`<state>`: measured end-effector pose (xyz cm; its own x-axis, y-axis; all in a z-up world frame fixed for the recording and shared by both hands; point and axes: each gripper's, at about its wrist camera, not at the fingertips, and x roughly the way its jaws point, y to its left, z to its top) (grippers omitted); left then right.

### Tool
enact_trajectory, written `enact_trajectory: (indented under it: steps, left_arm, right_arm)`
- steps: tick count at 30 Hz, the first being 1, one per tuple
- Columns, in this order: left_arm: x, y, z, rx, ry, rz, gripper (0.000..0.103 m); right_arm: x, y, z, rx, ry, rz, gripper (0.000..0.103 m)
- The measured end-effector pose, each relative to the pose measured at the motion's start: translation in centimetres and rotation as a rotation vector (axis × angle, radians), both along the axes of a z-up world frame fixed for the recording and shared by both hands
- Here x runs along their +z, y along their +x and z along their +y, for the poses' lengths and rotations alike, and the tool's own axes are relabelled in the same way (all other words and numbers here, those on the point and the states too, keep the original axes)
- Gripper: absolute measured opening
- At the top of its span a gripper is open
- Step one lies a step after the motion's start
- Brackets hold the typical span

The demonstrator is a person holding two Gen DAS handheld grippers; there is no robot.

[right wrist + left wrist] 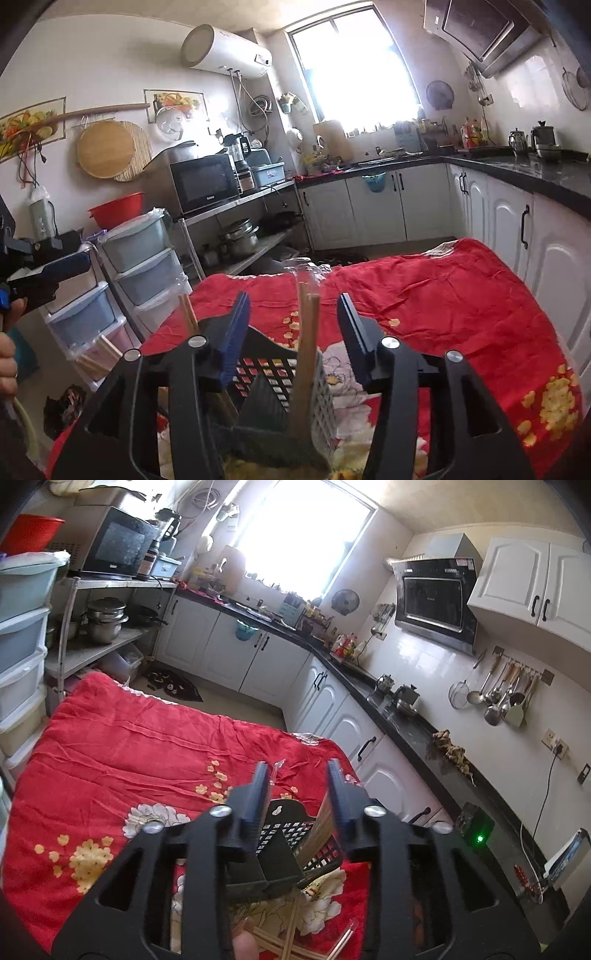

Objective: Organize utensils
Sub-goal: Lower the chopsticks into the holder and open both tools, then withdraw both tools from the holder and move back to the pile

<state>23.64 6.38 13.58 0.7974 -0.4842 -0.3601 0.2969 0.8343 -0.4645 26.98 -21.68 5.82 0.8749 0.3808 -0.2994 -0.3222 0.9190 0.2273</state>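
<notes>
You are holding both grippers, left gripper and right gripper, released over the black holder; chopsticks between your right jaws are leaning, risking tipping it.

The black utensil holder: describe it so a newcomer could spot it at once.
Find the red floral cloth covering the table in the middle of the kitchen. At its near edge, right below both grippers, stands the black utensil holder, a divided plastic caddy with lattice walls. Nothing else on the cloth is black, and wooden chopsticks stick up out of it.
</notes>
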Motion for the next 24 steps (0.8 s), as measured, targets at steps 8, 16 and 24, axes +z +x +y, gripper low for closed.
enact_trajectory:
  steps: [8,16,24]
  left_arm:
    - [0.3,-2.8,0.5,0.051,0.026,-0.054,0.064]
    - [0.3,-5.8,0.3,0.080,0.047,-0.105,0.092]
    - [-1.4,-7.7,-0.1,0.094,0.068,-0.093,0.092]
  right_arm:
    - [1.3,-3.5,-1.2,-0.016,-0.043,0.003,0.062]
    - [2.4,-6.7,-2.1,-0.005,-0.044,-0.002,0.071]
    - [2.3,-8.6,-2.1,-0.005,-0.062,0.012,0.075]
